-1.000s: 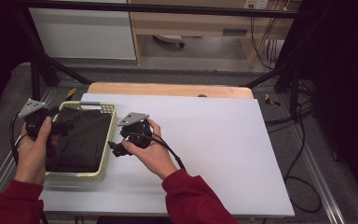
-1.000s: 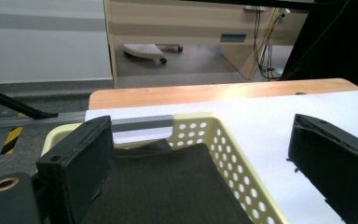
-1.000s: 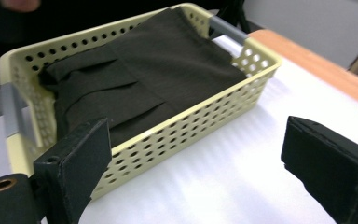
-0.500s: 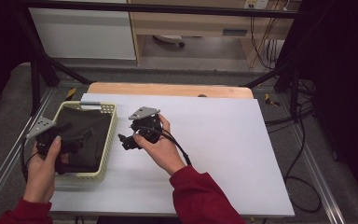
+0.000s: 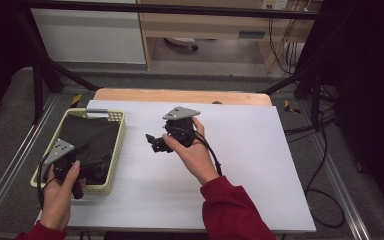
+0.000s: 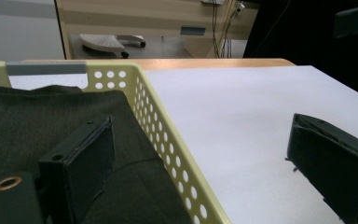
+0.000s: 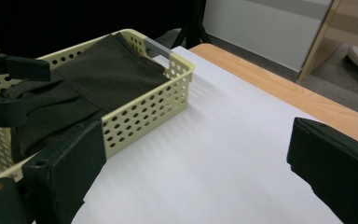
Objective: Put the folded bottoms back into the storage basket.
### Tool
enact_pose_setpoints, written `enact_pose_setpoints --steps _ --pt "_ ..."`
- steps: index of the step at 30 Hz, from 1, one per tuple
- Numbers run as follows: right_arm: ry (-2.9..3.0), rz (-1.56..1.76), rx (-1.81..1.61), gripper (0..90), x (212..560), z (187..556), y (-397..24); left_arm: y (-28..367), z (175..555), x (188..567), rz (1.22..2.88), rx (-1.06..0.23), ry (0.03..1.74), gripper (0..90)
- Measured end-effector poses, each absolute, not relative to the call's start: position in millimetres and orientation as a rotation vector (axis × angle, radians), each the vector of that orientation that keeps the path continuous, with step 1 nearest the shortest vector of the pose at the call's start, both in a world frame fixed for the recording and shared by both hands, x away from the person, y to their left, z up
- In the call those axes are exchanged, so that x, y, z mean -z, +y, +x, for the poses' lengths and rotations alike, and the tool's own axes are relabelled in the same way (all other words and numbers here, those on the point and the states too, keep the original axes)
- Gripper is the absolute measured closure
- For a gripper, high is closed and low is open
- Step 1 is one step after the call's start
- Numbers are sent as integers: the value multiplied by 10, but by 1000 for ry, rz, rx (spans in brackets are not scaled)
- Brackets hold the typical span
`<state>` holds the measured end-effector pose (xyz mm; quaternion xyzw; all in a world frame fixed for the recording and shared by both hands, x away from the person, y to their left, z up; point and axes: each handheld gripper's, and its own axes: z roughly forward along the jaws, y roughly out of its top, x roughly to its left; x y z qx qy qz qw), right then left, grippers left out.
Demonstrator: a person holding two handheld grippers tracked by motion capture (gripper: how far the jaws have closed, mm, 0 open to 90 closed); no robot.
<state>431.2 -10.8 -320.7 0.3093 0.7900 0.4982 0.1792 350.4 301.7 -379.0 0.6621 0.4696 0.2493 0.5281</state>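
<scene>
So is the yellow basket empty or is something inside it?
Not empty. The yellow basket holds a dark cloth that covers its bottom and lies in folds, as the left gripper view shows.

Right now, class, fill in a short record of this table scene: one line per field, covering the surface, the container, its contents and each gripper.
surface: white table top, wooden strip along the far edge
container: pale yellow perforated basket at the table's left side
contents: dark folded cloth lying in the basket
left gripper: jaws open, straddling the basket's right wall, one jaw over the cloth
right gripper: jaws open, held above the bare table, pointing toward the basket
</scene>
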Motion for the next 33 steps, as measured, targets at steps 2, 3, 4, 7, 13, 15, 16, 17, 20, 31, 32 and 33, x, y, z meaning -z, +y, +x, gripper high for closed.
enact_pose_setpoints --steps 2,3,4,7,13,15,16,17,20,31,32,33 --pt "2217 877 -1404 48 3196 4311 -202 2993 3495 3811 1586 -587 1112 80" --pt "2209 882 -1406 47 3193 4312 -252 2981 3488 3821 1585 -585 1110 80" --pt "2205 885 -1407 45 3190 4311 -304 2969 3481 3834 1588 -586 1108 80" --pt "2180 904 -1406 40 3187 4305 -460 2931 3483 3890 1608 -582 1108 79" --pt "2116 955 -1404 30 3190 4278 -778 2908 3476 3925 1616 -587 1112 83" --pt "2091 970 -1416 29 3190 4274 -888 2907 3475 3928 1620 -586 1109 83" --pt "2077 979 -1418 29 3191 4272 -942 2906 3474 3929 1619 -584 1109 83" --pt "2064 989 -1416 29 3191 4269 -995 2904 3474 3931 1620 -585 1110 83" --pt "2029 1011 -1420 29 3187 4253 -1148 2904 3479 3934 1618 -585 1112 78" --pt "1948 1088 -1398 35 3203 4172 -1646 2907 3490 3939 1621 -575 1114 56" --pt "1946 1094 -1396 35 3210 4162 -1685 2908 3490 3939 1620 -574 1114 56" --pt "1940 1102 -1394 35 3217 4150 -1721 2910 3489 3939 1619 -574 1115 56"
